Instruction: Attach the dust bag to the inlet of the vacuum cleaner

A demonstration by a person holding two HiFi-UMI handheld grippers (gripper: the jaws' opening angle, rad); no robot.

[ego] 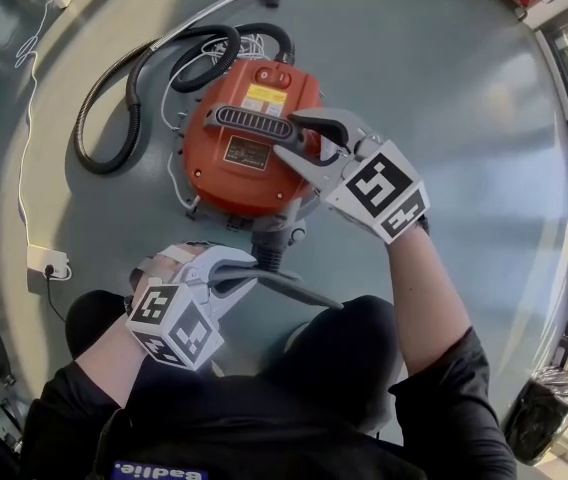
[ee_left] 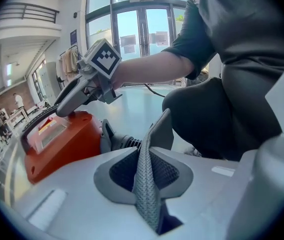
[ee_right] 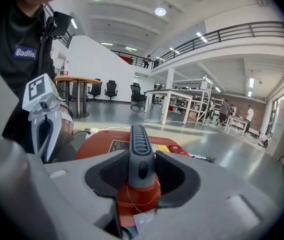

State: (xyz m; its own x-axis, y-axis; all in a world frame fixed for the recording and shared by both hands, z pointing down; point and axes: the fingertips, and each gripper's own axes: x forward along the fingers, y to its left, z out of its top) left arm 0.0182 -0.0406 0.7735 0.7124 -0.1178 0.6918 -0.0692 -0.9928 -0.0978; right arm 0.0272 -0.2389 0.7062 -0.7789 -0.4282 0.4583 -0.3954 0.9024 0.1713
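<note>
An orange vacuum cleaner [ego: 234,163] stands on the grey floor in the head view. My right gripper [ego: 289,135] is shut on its dark ribbed handle [ee_right: 138,151], which fills the gap between the pads in the right gripper view. On the cleaner's near side the black ribbed inlet [ego: 269,253] sticks out, and it is also visible as the inlet [ee_left: 119,141] in the left gripper view. Just beside it my left gripper [ego: 262,273] is shut on a fold of the grey woven dust bag [ee_left: 147,179]. The bag's edge [ego: 299,290] trails toward the person's knee.
A black hose [ego: 124,118] loops at the cleaner's left, and a metal wand [ego: 214,13] runs up from it. A white cable [ego: 29,98] leads to a socket block [ego: 49,261]. A black sack [ego: 544,413] sits at the lower right by window frames.
</note>
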